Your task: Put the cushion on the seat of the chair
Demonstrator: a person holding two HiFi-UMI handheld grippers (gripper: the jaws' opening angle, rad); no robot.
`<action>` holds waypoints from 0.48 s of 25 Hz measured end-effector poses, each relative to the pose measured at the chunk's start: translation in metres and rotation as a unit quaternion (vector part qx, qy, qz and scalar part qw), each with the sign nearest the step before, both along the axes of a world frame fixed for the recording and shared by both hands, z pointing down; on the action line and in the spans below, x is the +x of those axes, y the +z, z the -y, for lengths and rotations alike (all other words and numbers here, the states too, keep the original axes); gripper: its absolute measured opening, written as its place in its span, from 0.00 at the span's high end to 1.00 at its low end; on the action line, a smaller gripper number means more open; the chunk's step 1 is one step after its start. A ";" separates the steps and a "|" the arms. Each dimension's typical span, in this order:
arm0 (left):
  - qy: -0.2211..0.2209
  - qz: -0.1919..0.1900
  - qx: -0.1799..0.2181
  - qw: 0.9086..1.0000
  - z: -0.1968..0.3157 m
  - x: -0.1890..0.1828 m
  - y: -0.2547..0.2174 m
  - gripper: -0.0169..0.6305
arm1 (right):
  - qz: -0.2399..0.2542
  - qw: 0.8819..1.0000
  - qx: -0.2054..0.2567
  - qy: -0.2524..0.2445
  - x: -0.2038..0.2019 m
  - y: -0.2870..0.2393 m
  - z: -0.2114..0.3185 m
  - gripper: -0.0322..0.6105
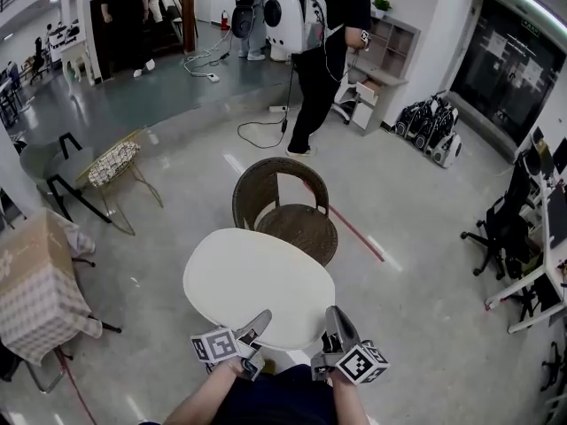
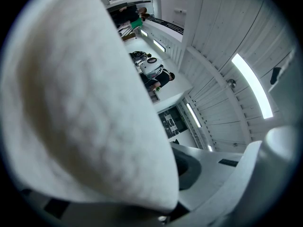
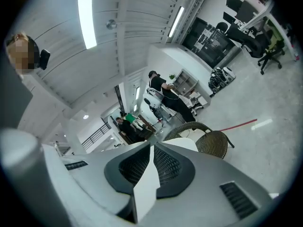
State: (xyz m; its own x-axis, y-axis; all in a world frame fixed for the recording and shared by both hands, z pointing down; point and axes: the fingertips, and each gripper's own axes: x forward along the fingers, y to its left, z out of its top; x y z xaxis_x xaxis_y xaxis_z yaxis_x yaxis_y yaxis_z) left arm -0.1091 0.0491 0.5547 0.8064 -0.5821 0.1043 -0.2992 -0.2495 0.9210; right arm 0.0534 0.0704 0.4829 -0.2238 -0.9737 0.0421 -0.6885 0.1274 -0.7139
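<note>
The white cushion hangs flat in the air just in front of the wicker chair, pinched at its near edge by both tools. The left gripper is clamped on the near-left rim and the right gripper on the near-right rim. A hold at two spread points likely serves to stop the soft disc from folding and to keep it level, so it can go down flat on the seat. In the right gripper view the patterned pads press together on a thin white strip of the cushion's edge, with the chair beyond. In the left gripper view the fabric fills nearly everything, so only one jaw shows and the other sits behind the cloth. From the head view the cushion covers the seat's front, and whether its far edge already touches the wicker cannot be told — the chair's legs are hidden too.
</note>
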 end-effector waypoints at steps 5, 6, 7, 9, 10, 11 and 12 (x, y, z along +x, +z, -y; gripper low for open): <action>0.007 0.009 -0.006 1.000 0.000 0.003 0.005 0.84 | 0.007 1.000 -0.005 0.009 0.005 0.005 -0.001 0.89; 0.009 0.011 -0.006 1.000 0.000 0.004 0.005 0.84 | 0.006 1.000 -0.006 0.012 0.008 0.005 -0.002 0.89; 0.012 0.013 -0.005 1.000 -0.001 0.004 0.005 0.84 | 0.004 1.000 -0.008 0.015 0.009 0.005 -0.002 0.89; 0.018 0.016 -0.004 1.000 -0.002 0.003 0.004 0.84 | 0.001 1.000 -0.011 0.018 0.011 0.005 -0.001 0.89; 0.020 0.018 -0.003 1.000 -0.002 0.003 0.004 0.84 | 0.003 1.000 -0.012 0.018 0.011 0.006 -0.001 0.89; 0.021 0.022 -0.004 1.000 -0.002 0.003 0.005 0.84 | 0.008 1.000 -0.012 0.016 0.012 0.008 0.001 0.89; 0.020 0.025 -0.004 0.999 -0.001 0.002 0.006 0.84 | 0.013 1.000 -0.012 0.014 0.012 0.009 0.003 0.89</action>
